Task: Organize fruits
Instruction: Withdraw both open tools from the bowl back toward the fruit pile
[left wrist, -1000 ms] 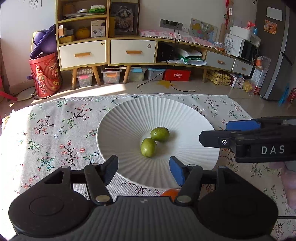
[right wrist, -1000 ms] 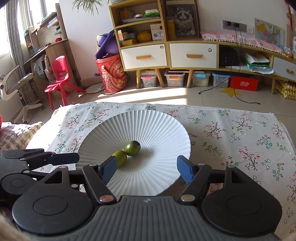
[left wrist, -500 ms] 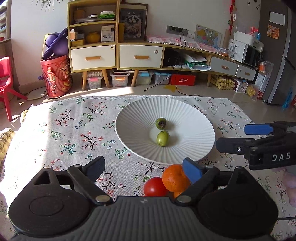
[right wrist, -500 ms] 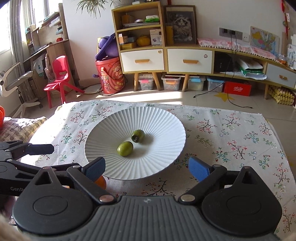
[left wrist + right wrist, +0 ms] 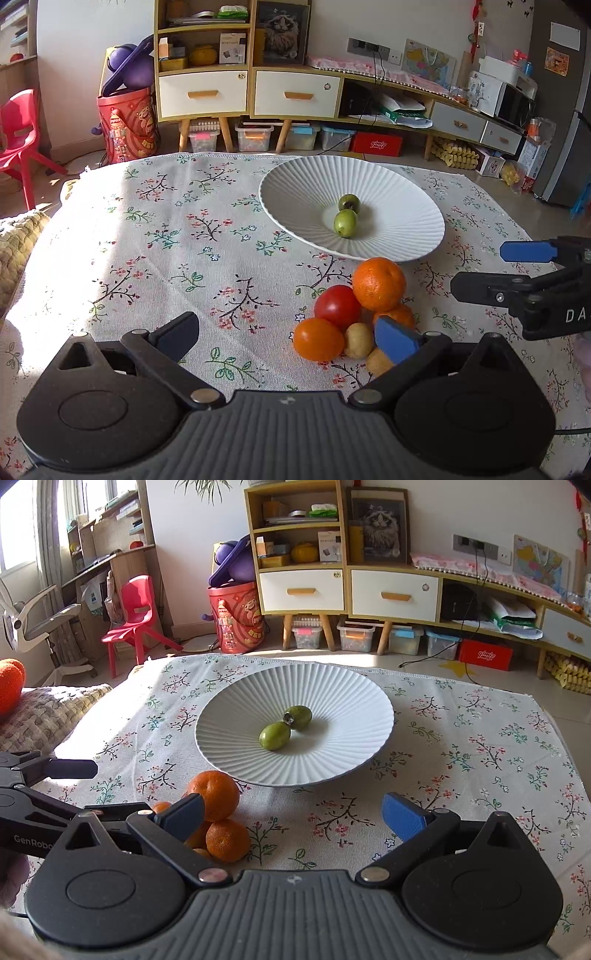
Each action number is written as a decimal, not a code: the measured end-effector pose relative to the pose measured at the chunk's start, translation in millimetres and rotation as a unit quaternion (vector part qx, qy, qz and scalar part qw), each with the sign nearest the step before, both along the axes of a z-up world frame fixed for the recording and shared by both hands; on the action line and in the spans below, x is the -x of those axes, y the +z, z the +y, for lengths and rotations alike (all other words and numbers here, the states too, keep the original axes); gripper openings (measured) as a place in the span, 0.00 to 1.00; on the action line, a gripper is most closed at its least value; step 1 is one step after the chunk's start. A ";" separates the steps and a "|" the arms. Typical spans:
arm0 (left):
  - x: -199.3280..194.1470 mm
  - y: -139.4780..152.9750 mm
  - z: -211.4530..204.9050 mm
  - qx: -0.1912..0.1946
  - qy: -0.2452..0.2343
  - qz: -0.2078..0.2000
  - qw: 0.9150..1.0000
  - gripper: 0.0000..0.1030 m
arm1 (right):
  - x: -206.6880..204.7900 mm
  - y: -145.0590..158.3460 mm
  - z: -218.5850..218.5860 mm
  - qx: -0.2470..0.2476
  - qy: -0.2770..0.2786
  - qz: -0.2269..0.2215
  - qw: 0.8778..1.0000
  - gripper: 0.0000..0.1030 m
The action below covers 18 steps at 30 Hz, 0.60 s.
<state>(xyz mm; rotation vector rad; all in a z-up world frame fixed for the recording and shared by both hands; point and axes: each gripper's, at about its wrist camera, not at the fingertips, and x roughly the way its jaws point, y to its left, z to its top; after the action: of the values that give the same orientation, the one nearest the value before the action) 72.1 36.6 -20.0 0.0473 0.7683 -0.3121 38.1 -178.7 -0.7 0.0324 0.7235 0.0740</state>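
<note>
A white ribbed plate (image 5: 402,206) (image 5: 332,690) on the floral cloth holds two green fruits (image 5: 345,222) (image 5: 274,735). In front of it lies a pile: a big orange (image 5: 378,283) (image 5: 213,789), a red tomato (image 5: 337,305), an orange tomato (image 5: 318,339), small yellow-brown fruits (image 5: 358,340) and a smaller orange (image 5: 227,840). My left gripper (image 5: 288,338) is open and empty, just in front-left of the pile. My right gripper (image 5: 293,816) is open and empty, in front of the plate, right of the pile; it also shows in the left wrist view (image 5: 517,269).
The floral cloth (image 5: 166,236) covers the low table. A knitted cushion (image 5: 48,709) lies at its left edge. Beyond the far edge are a red chair (image 5: 135,616), a red bucket (image 5: 238,614) and cabinets (image 5: 347,587).
Both grippers have pulled back from the plate and opened wider. The left one also swung left, so the fruit pile has come into view.
</note>
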 end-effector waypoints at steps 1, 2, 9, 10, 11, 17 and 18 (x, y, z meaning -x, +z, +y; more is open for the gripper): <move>2.2 -1.9 2.6 0.001 0.003 0.003 1.000 0.89 | 1.7 -1.4 1.7 0.001 0.004 -0.001 1.000 0.99; 3.7 -3.5 4.3 0.000 0.004 0.004 1.000 0.89 | 4.2 -3.9 3.6 0.001 0.007 -0.002 1.000 0.99; 12.6 -11.7 14.9 -0.018 0.012 0.003 1.000 0.89 | 19.3 -20.9 18.9 0.033 0.049 -0.003 0.998 1.00; 13.9 -12.9 16.3 -0.017 0.014 0.004 1.000 0.89 | 23.1 -24.3 22.0 0.045 0.057 -0.002 0.997 0.99; 16.6 -14.8 18.9 -0.016 0.016 0.004 1.000 0.89 | 25.5 -27.2 23.4 0.053 0.060 -0.001 0.997 0.99; 27.3 -25.7 24.1 -0.032 0.011 -0.009 0.999 0.89 | 32.7 -36.9 22.3 0.061 0.068 0.013 0.996 0.99; 29.0 -26.9 24.6 -0.034 0.010 -0.011 0.999 0.89 | 33.1 -38.3 22.0 0.060 0.068 0.015 0.996 0.99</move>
<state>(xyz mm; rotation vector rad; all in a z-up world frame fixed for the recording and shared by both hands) 43.1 61.2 -46.9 0.1073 0.7571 -0.2663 5.0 -156.7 -39.1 -0.1310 0.7585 0.1611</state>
